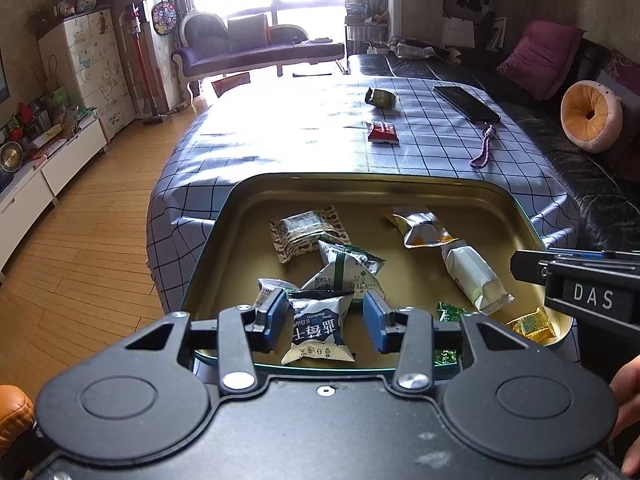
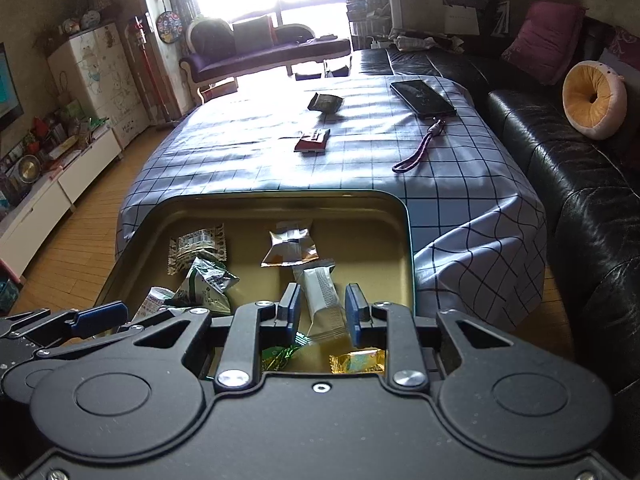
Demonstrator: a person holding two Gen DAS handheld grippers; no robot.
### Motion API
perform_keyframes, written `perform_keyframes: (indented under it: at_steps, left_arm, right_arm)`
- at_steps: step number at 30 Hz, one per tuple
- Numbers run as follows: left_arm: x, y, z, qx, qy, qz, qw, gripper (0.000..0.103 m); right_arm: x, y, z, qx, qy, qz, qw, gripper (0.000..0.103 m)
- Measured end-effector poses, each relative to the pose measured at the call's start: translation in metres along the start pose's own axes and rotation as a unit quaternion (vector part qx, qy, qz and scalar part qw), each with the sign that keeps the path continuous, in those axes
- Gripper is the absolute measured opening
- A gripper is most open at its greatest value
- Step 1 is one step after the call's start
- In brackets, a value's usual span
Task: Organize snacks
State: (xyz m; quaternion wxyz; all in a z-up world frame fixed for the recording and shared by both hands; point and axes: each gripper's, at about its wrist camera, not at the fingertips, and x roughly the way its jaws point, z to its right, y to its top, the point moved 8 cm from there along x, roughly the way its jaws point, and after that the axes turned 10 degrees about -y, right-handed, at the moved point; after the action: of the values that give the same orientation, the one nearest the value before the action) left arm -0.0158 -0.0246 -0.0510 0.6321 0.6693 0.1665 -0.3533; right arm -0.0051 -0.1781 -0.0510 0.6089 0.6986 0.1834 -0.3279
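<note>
An open gold-lined tin on the checked tablecloth holds several snack packets. My left gripper hovers over its near edge with a white and blue packet between the blue pads. The right pad stands clear of it, so the gripper is open. My right gripper is over the tin's right side. A long white packet lies flat in the tin below its narrow gap, untouched by the pads. A red packet and a dark green packet lie farther out on the table.
A black phone with a purple lanyard lies at the table's far right. A black leather sofa runs along the right side. Wooden floor lies to the left. A person's hand shows at the right edge.
</note>
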Motion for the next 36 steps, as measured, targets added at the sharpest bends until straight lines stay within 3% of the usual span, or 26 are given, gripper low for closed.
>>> perform_keyframes:
  at_steps: [6,14,20,25,36]
  left_arm:
    - [0.002,0.005,-0.003,0.008,0.008,0.006,0.9999,0.048]
    - [0.012,0.013,-0.015,-0.033,-0.029,-0.019,0.9989,0.048]
    - [0.016,0.022,-0.018,-0.02,-0.028,-0.011,0.9994,0.047]
    - [0.023,0.028,-0.017,-0.017,-0.049,-0.02,0.9985,0.047]
    - [0.038,0.037,-0.019,0.005,-0.059,-0.036,0.9976,0.047]
  right_arm:
    - [0.006,-0.005,-0.005,-0.003,0.012,-0.019,1.0,0.035]
    - [0.012,-0.011,-0.009,-0.001,0.03,-0.044,0.999,0.035]
    - [0.018,-0.011,-0.009,0.012,0.046,-0.057,0.997,0.035]
    - [0.02,-0.011,-0.007,0.03,0.058,-0.069,0.995,0.035]
    - [0.023,-0.014,-0.021,0.006,0.065,-0.081,0.995,0.035]
